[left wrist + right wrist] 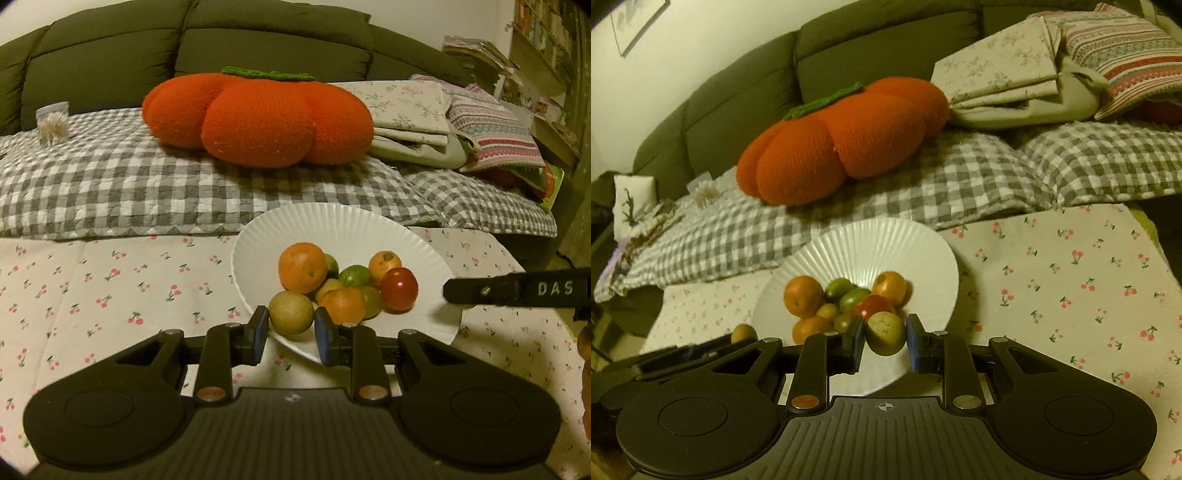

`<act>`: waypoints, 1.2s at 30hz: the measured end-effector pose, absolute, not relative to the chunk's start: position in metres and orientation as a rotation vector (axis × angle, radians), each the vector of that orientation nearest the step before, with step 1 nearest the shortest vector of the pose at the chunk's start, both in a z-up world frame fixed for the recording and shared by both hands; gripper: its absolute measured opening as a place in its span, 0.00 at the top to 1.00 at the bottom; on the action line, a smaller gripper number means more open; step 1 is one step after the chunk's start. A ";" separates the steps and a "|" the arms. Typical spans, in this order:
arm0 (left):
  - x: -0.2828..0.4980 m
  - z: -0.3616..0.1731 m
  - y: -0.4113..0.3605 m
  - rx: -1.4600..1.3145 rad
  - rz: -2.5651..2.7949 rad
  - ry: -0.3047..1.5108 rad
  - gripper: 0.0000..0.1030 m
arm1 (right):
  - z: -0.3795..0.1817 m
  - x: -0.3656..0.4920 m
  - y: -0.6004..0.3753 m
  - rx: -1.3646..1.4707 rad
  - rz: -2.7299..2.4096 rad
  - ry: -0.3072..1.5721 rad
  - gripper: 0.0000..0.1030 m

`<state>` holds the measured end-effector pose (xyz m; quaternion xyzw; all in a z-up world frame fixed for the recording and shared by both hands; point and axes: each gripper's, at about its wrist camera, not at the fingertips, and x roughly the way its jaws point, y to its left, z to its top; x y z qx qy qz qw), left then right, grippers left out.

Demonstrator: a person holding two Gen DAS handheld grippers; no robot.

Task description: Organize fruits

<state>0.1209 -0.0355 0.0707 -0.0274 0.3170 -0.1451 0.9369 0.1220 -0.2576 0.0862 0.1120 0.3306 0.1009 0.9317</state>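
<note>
A white fluted plate point(332, 229) on a cherry-print cloth holds several small fruits: oranges, green ones and a red tomato point(399, 288). My left gripper point(290, 334) is shut on a round yellow-green fruit point(291, 312) just over the plate's near rim. My right gripper point(884, 338) is shut on a similar olive-brown fruit point(885, 332) over the plate's near side point(871, 243); its finger shows at the right of the left wrist view point(517, 290). The left gripper with its fruit shows at the lower left of the right wrist view point(743, 332).
Behind the plate lies a grey checked quilt point(110, 184) with a big orange pumpkin cushion point(258, 118), folded linens point(413, 122) and a striped pillow point(495, 129) against a dark green sofa. The cherry cloth point(1071, 280) spreads on both sides of the plate.
</note>
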 end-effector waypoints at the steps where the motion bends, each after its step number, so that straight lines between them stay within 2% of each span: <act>1: 0.122 0.070 -0.038 -0.048 -0.303 0.641 0.76 | 0.084 0.123 -0.256 0.226 0.208 0.682 0.79; 11: 0.125 0.064 -0.048 0.015 -0.316 0.622 0.74 | 0.072 0.123 -0.238 0.163 0.256 0.705 0.78; 14: 0.123 0.066 -0.048 0.013 -0.317 0.615 0.64 | 0.068 0.124 -0.233 0.136 0.256 0.709 0.73; 19: 0.122 0.069 -0.044 -0.004 -0.304 0.621 0.56 | 0.071 0.123 -0.237 0.157 0.243 0.696 0.67; 36: 0.084 0.092 -0.023 -0.049 -0.197 0.688 0.56 | 0.090 0.108 -0.241 0.235 0.246 0.681 0.67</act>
